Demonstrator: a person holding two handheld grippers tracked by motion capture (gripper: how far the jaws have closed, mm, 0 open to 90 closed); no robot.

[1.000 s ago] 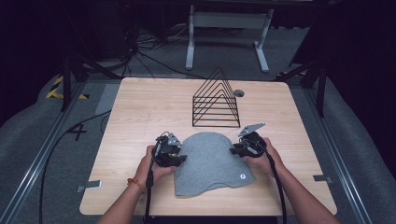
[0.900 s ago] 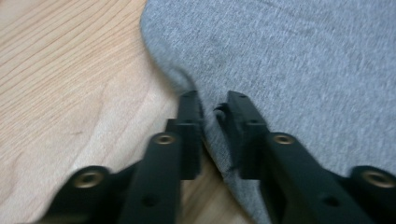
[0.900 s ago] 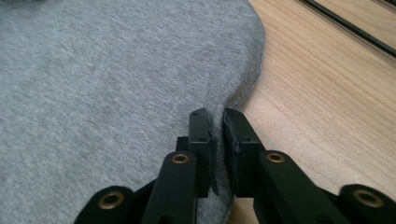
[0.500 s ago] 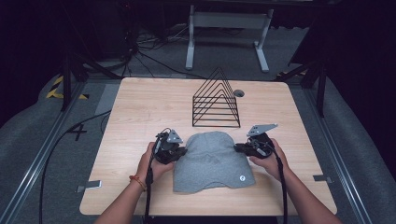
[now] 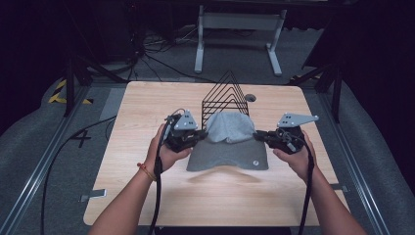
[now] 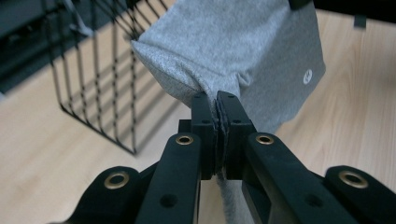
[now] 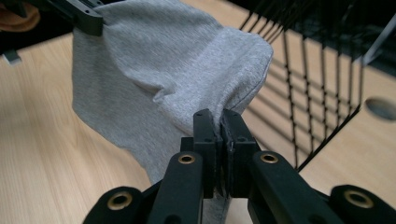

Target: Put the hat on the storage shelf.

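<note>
A grey cloth garment [image 5: 229,144] with a small white logo hangs off the wooden table [image 5: 147,107], stretched between both grippers. My left gripper [image 5: 201,134] pinches its left edge; in the left gripper view the jaws are pressed together on a fold of the grey cloth [image 6: 243,51] at the left gripper [image 6: 218,100] tips. My right gripper [image 5: 258,135] pinches the right edge; the right gripper [image 7: 219,117] jaws clamp the grey cloth [image 7: 159,70] too. Both pairs of jaws have just been closing on the fabric. The lower hem hangs just above the table.
A black wire rack [image 5: 226,95] with triangular dividers stands right behind the garment, close to both grippers. A round hole [image 5: 250,98] sits in the tabletop beside it. Bare wood lies in front of the garment. Black cables trail from each gripper down along the forearms.
Both grippers closed on the garment's sides and rose, lifting it from flat on the table to hanging between them, nearer the wire rack.
</note>
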